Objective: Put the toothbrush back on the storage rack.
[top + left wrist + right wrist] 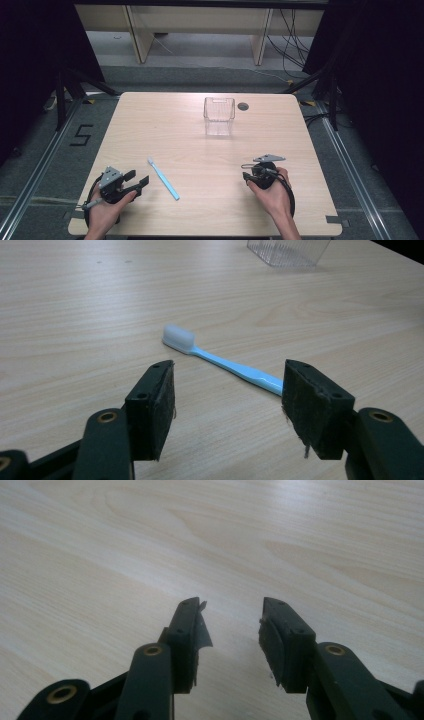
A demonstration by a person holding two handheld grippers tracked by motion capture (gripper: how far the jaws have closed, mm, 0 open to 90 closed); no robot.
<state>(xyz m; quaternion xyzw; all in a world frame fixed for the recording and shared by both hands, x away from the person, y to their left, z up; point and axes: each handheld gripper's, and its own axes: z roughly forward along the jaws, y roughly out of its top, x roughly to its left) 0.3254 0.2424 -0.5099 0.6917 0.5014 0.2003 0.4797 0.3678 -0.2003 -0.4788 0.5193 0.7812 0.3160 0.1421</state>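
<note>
Toothbrush (163, 178) — one; clear bin (219, 116) — one; tools — two.

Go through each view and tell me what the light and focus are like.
High view: the table is evenly lit, its surroundings fall into black, and the clear box is faint. Left gripper view: the toothbrush is fairly sharp, casting a soft shadow; the open left gripper looks softer. Right gripper view: pale glare washes the wood at the top; the right gripper stands dark.

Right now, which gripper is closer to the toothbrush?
Left. The left gripper sits just beside the toothbrush, jaws open toward it. The right gripper is farther off, across the table.
</note>
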